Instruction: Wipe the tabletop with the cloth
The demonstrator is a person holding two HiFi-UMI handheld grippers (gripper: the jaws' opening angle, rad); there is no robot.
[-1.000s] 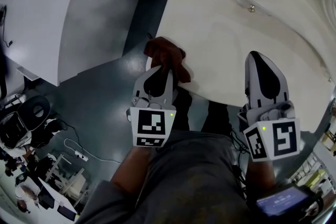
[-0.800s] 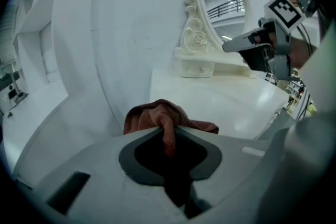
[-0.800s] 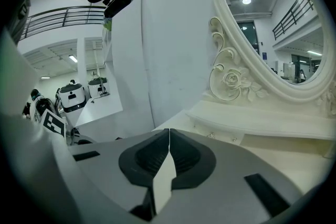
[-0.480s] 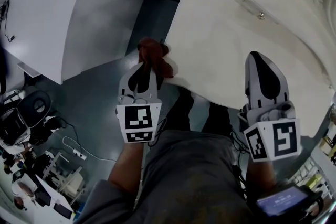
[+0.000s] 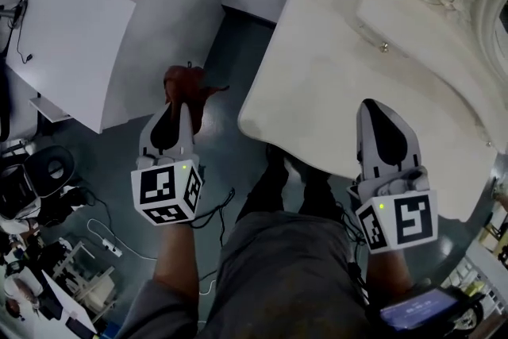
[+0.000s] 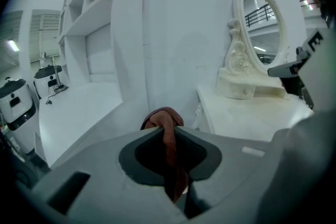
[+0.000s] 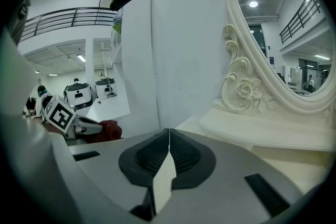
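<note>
Left hand-held gripper (image 5: pixel 179 101) is shut tight on the cloth (image 5: pixel 189 82). Looking along its jaws, I see them pressed together with the red-brown cloth pinched in the middle. One bunch of cloth sticks out past the tips. Another bit hangs down behind them. The cloth is not on the table (image 5: pixel 333 83). It is up in the air, off to the left of the table's edge, over the dark floor (image 5: pixel 238 44). It touches nothing but the jaws.

My right hand-held gripper (image 5: pixel 371 109) has its jaws together too, and I see nothing between them. From above, it sits over the near part of the pale table, close to the front edge. I cannot tell if its tip touches the top. It points toward the big white mirror (image 7: pixel 273 34) with the curly frame at the back of the table. The two hand-held grippers are well apart, with the table's left corner between them.
</note>
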